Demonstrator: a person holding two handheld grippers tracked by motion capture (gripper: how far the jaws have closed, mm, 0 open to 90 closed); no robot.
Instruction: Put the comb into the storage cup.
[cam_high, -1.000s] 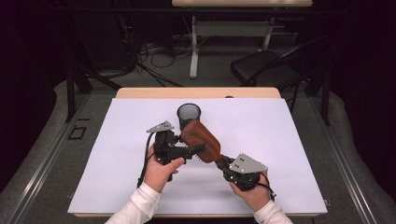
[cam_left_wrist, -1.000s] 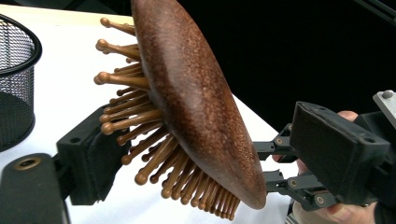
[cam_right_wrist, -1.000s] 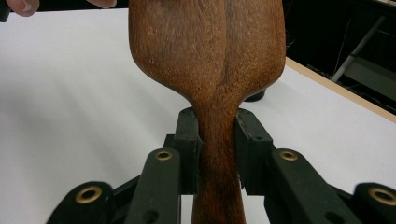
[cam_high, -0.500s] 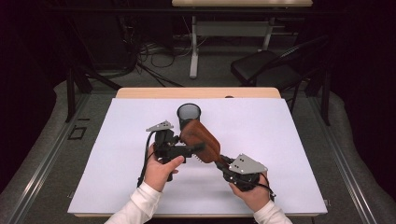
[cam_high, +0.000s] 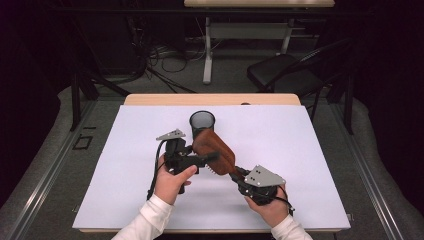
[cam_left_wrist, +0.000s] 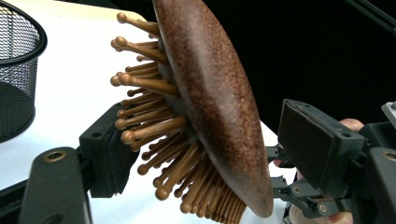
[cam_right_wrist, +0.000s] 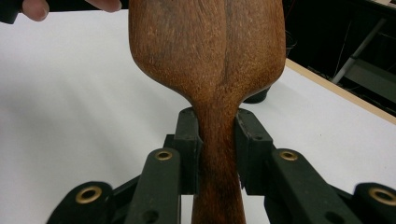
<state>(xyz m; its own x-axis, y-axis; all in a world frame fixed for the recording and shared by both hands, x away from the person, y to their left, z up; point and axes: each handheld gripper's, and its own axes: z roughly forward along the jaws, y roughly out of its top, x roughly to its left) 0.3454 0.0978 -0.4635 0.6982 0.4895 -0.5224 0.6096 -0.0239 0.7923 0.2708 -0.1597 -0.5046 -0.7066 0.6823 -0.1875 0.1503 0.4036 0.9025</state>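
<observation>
1. At the left of the high view, the left gripper (cam_high: 204, 159) reaches in toward the head of the wooden hairbrush (cam_high: 215, 151). In the left gripper view the brush head (cam_left_wrist: 205, 107) stands between its 2 jaws, which have just been closing. One pad appears to touch the bristle pegs (cam_left_wrist: 154, 126), while the other pad (cam_left_wrist: 310, 147) stands apart from the smooth wooden back. So this grip is not yet made.
2. In the middle, the hairbrush is held above the white mat (cam_high: 280, 135), tilted, with its head toward the black mesh cup (cam_high: 202, 121) and its handle running back to the right hand.
3. The mesh cup stands upright on the mat just beyond the brush head; what shows of its inside looks empty.
4. At the right, the right gripper (cam_high: 241, 175) carries the brush. In the right gripper view its 2 pads (cam_right_wrist: 189, 149) are clamped on the narrow handle (cam_right_wrist: 217, 154).
5. Judged from this, the lift is done. A handover or a 2-handed hold seems in progress, and what is probably left is closing the left jaws fully and setting the brush into the cup.
</observation>
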